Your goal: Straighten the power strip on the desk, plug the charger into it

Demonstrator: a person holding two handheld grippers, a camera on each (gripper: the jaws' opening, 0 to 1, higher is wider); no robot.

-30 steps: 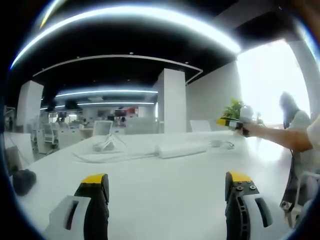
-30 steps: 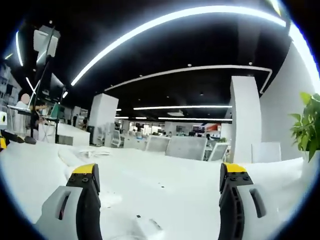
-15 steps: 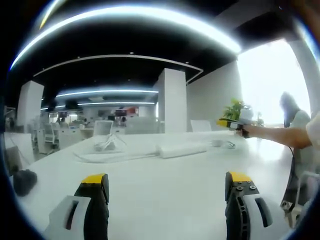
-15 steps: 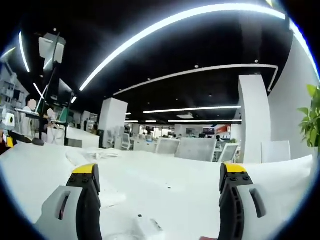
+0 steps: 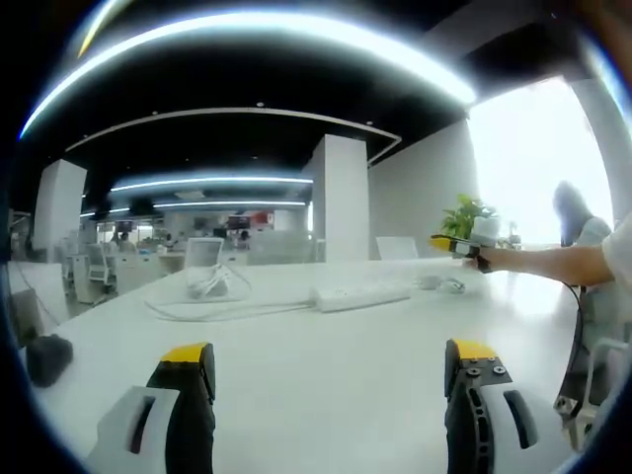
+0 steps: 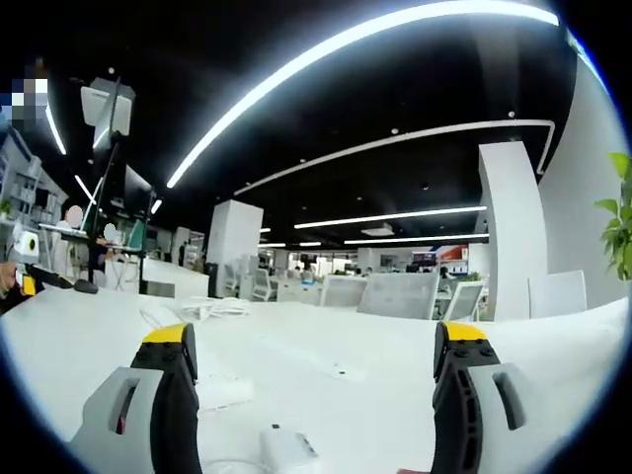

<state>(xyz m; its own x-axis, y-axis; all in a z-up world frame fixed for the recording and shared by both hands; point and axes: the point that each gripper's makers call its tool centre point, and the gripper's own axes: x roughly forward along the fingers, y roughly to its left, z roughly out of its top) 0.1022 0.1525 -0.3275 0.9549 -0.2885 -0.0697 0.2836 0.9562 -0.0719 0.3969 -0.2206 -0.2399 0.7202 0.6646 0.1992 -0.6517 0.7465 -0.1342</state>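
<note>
Left gripper [image 5: 329,360] hovers low over the white desk [image 5: 326,395], its 2 yellow-tipped jaws spread wide with nothing between them. Well ahead on the desk lies the white power strip [image 5: 361,295], long and slim, lying at a slant across the left gripper view, its cable [image 5: 232,311] trailing off toward a loose bundle of white cords [image 5: 209,285]. Over on the far side, the right gripper [image 5: 456,242] comes in from the right edge, held out on the person's arm above the desk just past the strip's end.

From the right gripper view, that gripper's own jaws also stand wide apart and empty. Right below them sits a small white block, likely the charger [image 6: 286,446], touching the desk, with the power strip [image 6: 296,362] stretching away beyond it.

The handling call: the strip looks like rigid plastic, light, and probably slick on this smooth top, so it should pivot easily if pinched across its narrow sides near 1 end, though the cable may drag it back. The charger looks compact and hard; grip its flat sides, prongs clear, and brace the strip while pushing in.
</note>
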